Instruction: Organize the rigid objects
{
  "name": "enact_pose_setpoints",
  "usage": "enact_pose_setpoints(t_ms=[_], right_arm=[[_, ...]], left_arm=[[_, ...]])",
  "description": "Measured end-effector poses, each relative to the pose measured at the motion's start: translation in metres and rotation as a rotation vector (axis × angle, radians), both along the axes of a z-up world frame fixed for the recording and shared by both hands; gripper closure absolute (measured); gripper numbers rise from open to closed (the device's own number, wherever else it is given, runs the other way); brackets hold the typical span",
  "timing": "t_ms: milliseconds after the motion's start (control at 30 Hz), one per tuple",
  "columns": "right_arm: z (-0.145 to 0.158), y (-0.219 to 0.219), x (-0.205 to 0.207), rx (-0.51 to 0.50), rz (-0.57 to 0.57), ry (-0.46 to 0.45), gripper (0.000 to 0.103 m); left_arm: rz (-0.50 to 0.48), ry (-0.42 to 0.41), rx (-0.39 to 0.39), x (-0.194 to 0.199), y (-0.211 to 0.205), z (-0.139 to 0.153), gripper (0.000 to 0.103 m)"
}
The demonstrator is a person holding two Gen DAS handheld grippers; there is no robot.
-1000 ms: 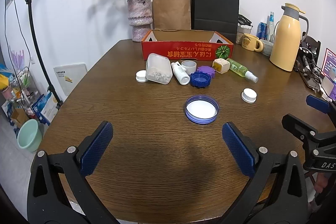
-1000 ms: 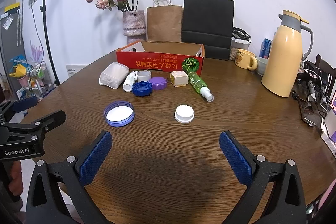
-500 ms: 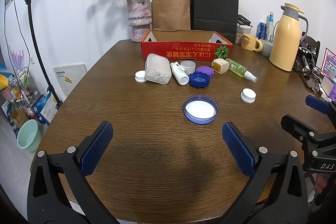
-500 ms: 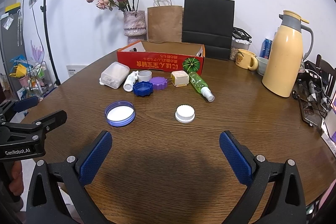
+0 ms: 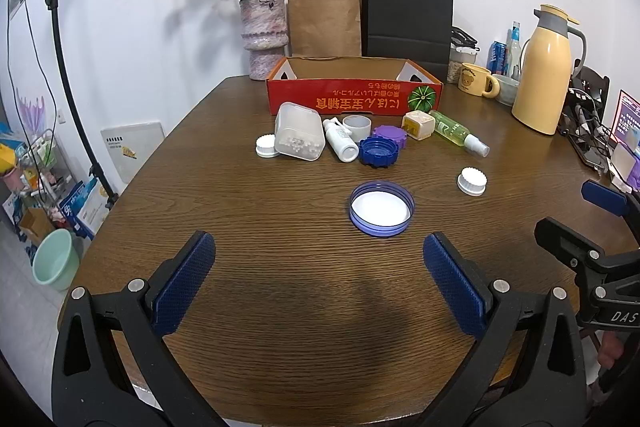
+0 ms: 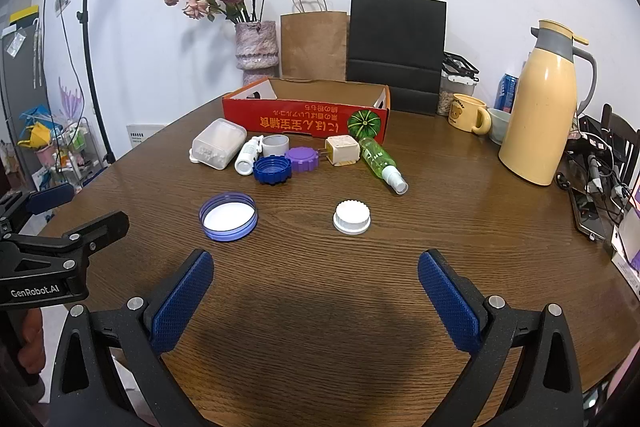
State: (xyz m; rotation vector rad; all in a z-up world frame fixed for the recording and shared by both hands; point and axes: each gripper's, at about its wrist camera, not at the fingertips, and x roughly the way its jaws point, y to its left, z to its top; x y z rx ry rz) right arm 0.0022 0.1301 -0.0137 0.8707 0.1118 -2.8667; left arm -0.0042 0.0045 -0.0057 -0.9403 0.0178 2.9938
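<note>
Two pairs of black tongs with blue padded tips, left tongs [image 5: 319, 263] and right tongs [image 6: 316, 279], hover spread wide and empty over a round dark wooden table [image 5: 248, 211]. Just ahead of the left tongs lies a shallow blue round lid with a white inside [image 5: 381, 202]. Ahead of the right tongs sits a white ribbed cap [image 6: 351, 217]. Farther ahead, small bottles and caps cluster against a red cardboard tray [image 6: 304, 117].
</note>
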Motion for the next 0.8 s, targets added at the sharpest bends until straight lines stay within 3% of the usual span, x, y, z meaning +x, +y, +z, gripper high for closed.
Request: enact_pose_setpoints(t_ms=[800], right_arm=[[-0.0017, -0.0016, -0.0027, 0.004, 0.001, -0.006, 0.000]], left_arm=[[-0.004, -0.009, -0.006, -0.0034, 0.0072, -0.0032, 0.000]])
